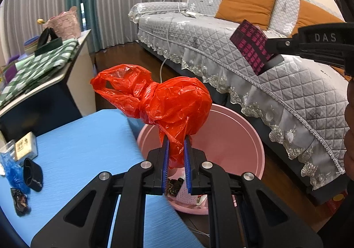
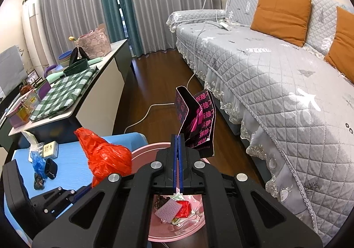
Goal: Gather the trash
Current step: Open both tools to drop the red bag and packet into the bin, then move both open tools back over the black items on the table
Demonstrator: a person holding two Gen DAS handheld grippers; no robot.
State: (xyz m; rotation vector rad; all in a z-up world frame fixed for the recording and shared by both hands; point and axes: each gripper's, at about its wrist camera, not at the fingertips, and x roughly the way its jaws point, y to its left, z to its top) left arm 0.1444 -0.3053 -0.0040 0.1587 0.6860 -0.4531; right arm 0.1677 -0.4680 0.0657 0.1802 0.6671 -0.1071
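Observation:
My left gripper (image 1: 177, 146) is shut on a knotted red plastic bag (image 1: 168, 100), held above the rim of a pink bin (image 1: 247, 137) beside the blue table (image 1: 77, 148). The red bag (image 2: 106, 157) also shows at the left of the right wrist view. My right gripper (image 2: 178, 142) is shut on a black wrapper with pink print (image 2: 197, 117), held over the pink bin (image 2: 141, 150), which holds several scraps. In the left wrist view the same wrapper (image 1: 250, 46) hangs high at the right, in front of the sofa. More trash lies on the table: a blue plastic scrap (image 1: 13, 170) and a dark wrapper (image 1: 20, 201).
A grey quilted sofa (image 2: 276, 84) with orange cushions runs along the right. A side cabinet (image 2: 97, 97) with a green checked cloth stands left. A white cable (image 2: 143, 117) crosses the wood floor. A small box (image 1: 25, 146) and a black pouch (image 1: 33, 175) sit on the table.

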